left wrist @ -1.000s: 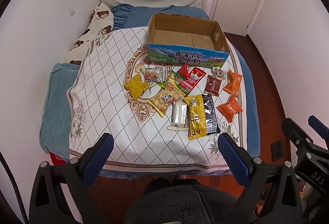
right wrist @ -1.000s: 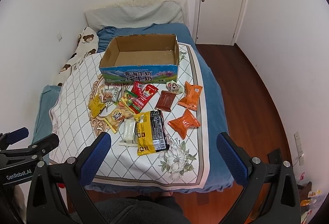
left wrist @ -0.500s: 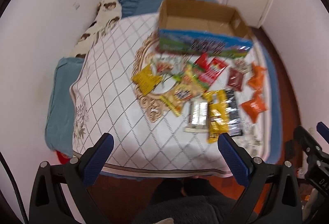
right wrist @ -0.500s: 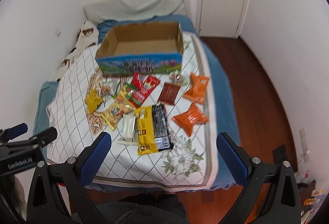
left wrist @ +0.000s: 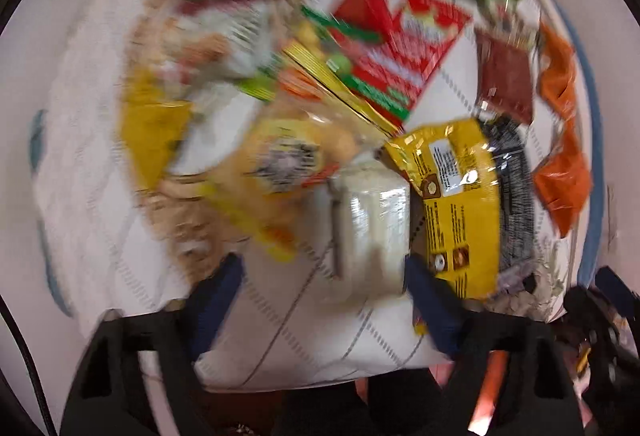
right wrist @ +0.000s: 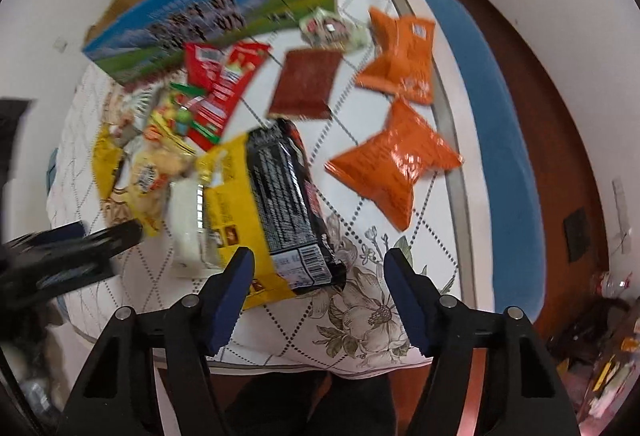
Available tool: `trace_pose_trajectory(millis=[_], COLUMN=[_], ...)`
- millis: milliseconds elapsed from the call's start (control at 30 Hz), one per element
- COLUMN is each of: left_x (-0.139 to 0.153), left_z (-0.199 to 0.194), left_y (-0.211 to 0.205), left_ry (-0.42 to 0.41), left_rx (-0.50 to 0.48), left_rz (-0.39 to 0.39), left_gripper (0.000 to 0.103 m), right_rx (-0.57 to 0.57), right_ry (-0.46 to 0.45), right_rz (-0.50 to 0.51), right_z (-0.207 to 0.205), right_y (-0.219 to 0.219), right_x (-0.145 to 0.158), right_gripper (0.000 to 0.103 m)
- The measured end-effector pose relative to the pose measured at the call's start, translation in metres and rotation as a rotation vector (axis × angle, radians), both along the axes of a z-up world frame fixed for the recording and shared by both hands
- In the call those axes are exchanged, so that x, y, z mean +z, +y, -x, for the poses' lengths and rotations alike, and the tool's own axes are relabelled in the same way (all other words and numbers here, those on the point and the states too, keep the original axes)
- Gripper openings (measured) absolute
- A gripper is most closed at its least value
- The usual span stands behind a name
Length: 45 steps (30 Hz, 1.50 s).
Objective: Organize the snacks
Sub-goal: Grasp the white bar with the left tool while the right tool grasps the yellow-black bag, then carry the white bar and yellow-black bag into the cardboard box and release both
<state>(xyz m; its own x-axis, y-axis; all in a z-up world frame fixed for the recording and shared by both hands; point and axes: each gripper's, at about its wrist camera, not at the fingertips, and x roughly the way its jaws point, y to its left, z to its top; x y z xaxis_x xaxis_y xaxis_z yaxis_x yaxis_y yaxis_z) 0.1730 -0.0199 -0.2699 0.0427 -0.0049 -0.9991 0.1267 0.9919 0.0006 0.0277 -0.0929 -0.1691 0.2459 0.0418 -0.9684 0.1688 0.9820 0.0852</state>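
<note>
Snack packets lie heaped on a quilted bed cover in front of an open cardboard box. My left gripper hangs low over the pile, pointing down, its jaws closing. A white packet lies between its fingers with no pad pressing on it. Beside that are a yellow packet and a black packet. My right gripper is also closing, its pads standing apart from the near end of the black packet between them. The left wrist view is badly blurred.
Two orange bags and a brown packet lie to the right. Red packets sit by the box front. The bed's blue edge drops to a wooden floor. My left gripper's body shows at the left.
Both grippers have dropped from high above the bed to just over the snack pile. Their jaws have narrowed from fully wide. The snacks have not moved.
</note>
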Motion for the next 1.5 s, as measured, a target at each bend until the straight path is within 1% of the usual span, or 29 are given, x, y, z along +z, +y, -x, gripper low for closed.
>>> trace_pose_trajectory(millis=[33, 67, 133, 167, 200, 233, 267, 333, 400, 500, 567, 600, 633, 700, 767, 867, 967, 1000, 1033, 1100, 1167, 1200, 1267, 1300, 1367, 1500], left_x=[-0.015, -0.023, -0.034, -0.036, -0.036, -0.035, -0.032, -0.024, -0.019, -0.016, -0.018, -0.020, -0.022, -0.027, -0.031, -0.034, -0.033, -0.034, -0.031, -0.031, -0.024, -0.024, -0.028, -0.031, -0.032, -0.033], left_z=[-0.005, -0.008, -0.011, -0.012, -0.012, -0.010, -0.007, 0.001, 0.013, 0.028, 0.034, 0.035, 0.036, 0.036, 0.036, 0.039, 0.047, 0.043, 0.046, 0.044, 0.052, 0.056, 0.058, 0.059, 0.061, 0.064], left_y=[-0.004, -0.005, -0.006, -0.006, -0.005, -0.004, -0.001, 0.006, 0.025, 0.052, 0.066, 0.071, 0.076, 0.084, 0.094, 0.104, 0.115, 0.121, 0.125, 0.124, 0.123, 0.122, 0.118, 0.116, 0.116, 0.130], left_ry=[0.038, 0.056, 0.071, 0.072, 0.074, 0.074, 0.069, 0.040, 0.031, 0.034, 0.038, 0.044, 0.053, 0.065, 0.080, 0.083, 0.079, 0.076, 0.071, 0.062, 0.069, 0.092, 0.135, 0.154, 0.163, 0.182], left_rx=[-0.009, -0.009, -0.006, -0.002, 0.004, 0.011, 0.014, 0.015, 0.037, 0.091, 0.115, 0.120, 0.120, 0.118, 0.128, 0.118, 0.123, 0.124, 0.127, 0.138, 0.136, 0.131, 0.111, 0.084, 0.055, 0.053], left_rz=[0.014, 0.026, 0.058, 0.082, 0.106, 0.120, 0.125, 0.097, 0.078, 0.078, 0.088, 0.107, 0.123, 0.140, 0.165, 0.172, 0.184, 0.182, 0.180, 0.171, 0.174, 0.200, 0.228, 0.225, 0.188, 0.190], left_gripper=[0.070, 0.067, 0.064, 0.056, 0.052, 0.045, 0.043, 0.042, 0.041, 0.041, 0.044, 0.045, 0.046, 0.048, 0.053, 0.054, 0.055, 0.055, 0.055, 0.054, 0.053, 0.053, 0.053, 0.053, 0.053, 0.053], right_rx=[-0.002, -0.005, 0.010, 0.016, 0.023, 0.039, 0.055, 0.099, 0.125, 0.156, 0.174, 0.180, 0.185, 0.197, 0.189, 0.191, 0.190, 0.188, 0.184, 0.134, 0.047, 0.018, 0.002, 0.004, 0.042, 0.100], right_ry=[0.007, 0.010, 0.020, 0.025, 0.027, 0.031, 0.036, 0.038, 0.039, 0.053, 0.072, 0.084, 0.095, 0.112, 0.131, 0.170, 0.173, 0.166, 0.158, 0.164, 0.205, 0.222, 0.243, 0.245, 0.240, 0.236], right_rz=[-0.014, -0.011, -0.019, -0.026, -0.025, -0.025, -0.027, -0.029, -0.013, 0.012, 0.024, 0.029, 0.034, 0.047, 0.050, 0.084, 0.104, 0.108, 0.105, 0.075, 0.004, -0.035, -0.057, -0.051, -0.005, 0.068], right_z=[0.000, -0.001, -0.005, -0.006, -0.007, -0.010, -0.014, -0.022, -0.030, -0.043, -0.051, -0.055, -0.058, -0.064, -0.072, -0.076, -0.075, -0.074, -0.071, -0.063, -0.056, -0.053, -0.048, -0.045, -0.037, -0.018], right_y=[-0.001, -0.001, 0.004, 0.007, 0.009, 0.013, 0.017, 0.029, 0.038, 0.054, 0.064, 0.070, 0.074, 0.081, 0.083, 0.085, 0.088, 0.088, 0.088, 0.074, 0.056, 0.050, 0.045, 0.045, 0.050, 0.067], right_x=[-0.006, -0.009, -0.016, -0.018, -0.019, -0.021, -0.022, -0.026, -0.030, -0.041, -0.050, -0.055, -0.059, -0.067, -0.082, -0.096, -0.098, -0.098, -0.097, -0.091, -0.089, -0.089, -0.090, -0.090, -0.090, -0.095], right_gripper=[0.070, 0.070, 0.070, 0.070, 0.070, 0.070, 0.071, 0.078, 0.081, 0.081, 0.082, 0.085, 0.093, 0.100, 0.100, 0.100, 0.098, 0.094, 0.090, 0.088, 0.088, 0.088, 0.088, 0.088, 0.088, 0.089])
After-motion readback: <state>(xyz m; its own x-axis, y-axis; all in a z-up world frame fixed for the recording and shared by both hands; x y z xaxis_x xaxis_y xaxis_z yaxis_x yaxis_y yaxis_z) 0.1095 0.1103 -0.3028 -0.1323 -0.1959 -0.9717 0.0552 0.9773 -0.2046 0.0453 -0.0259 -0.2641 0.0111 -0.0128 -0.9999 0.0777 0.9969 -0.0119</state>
